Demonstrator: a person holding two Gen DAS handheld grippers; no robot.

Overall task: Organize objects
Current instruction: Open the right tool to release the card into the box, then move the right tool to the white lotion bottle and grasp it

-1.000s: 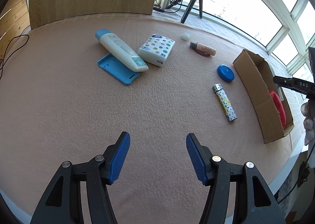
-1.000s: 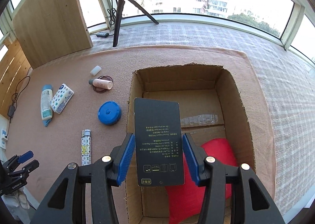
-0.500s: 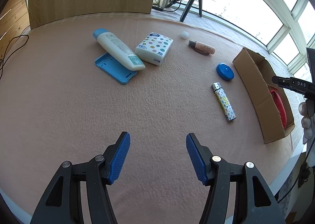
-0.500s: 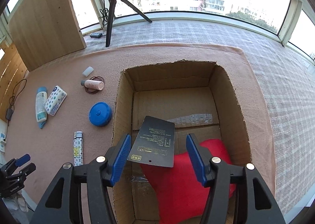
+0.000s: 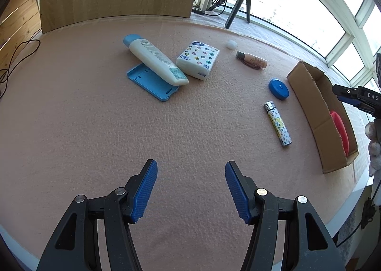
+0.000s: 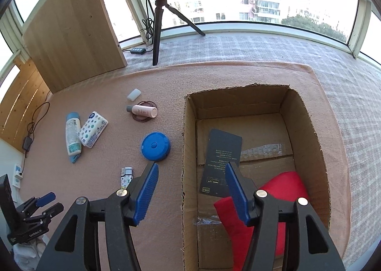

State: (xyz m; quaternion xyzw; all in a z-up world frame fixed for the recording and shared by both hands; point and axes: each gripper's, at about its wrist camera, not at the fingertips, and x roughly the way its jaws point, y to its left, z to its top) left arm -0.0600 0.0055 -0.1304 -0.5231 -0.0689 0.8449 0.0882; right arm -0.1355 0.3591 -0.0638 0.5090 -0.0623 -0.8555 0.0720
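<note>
Right gripper (image 6: 191, 190) fingers spread, empty, above cardboard box (image 6: 189, 151) left wall; black card (image 6: 220, 151) flat inside. Lighter (image 6: 125, 176) just left of fingers, long axis toward camera. Left gripper (image 5: 190, 191) spread, farther.

Tabletop (image 5: 95, 128) under matt, pebbled peach cloth, raw brown cardboard box (image 6: 304, 132) with torn edges, glossy white plastic bottle (image 5: 154, 58), smooth blue plastic lid (image 6: 155, 146), matt black card (image 6: 220, 156), red cloth (image 6: 283, 190), pale wood panel (image 6: 71, 37)

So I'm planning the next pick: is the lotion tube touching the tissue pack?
Touching. The right wrist view shows the lotion tube and tissue pack pressed side by side, no gap.
</note>
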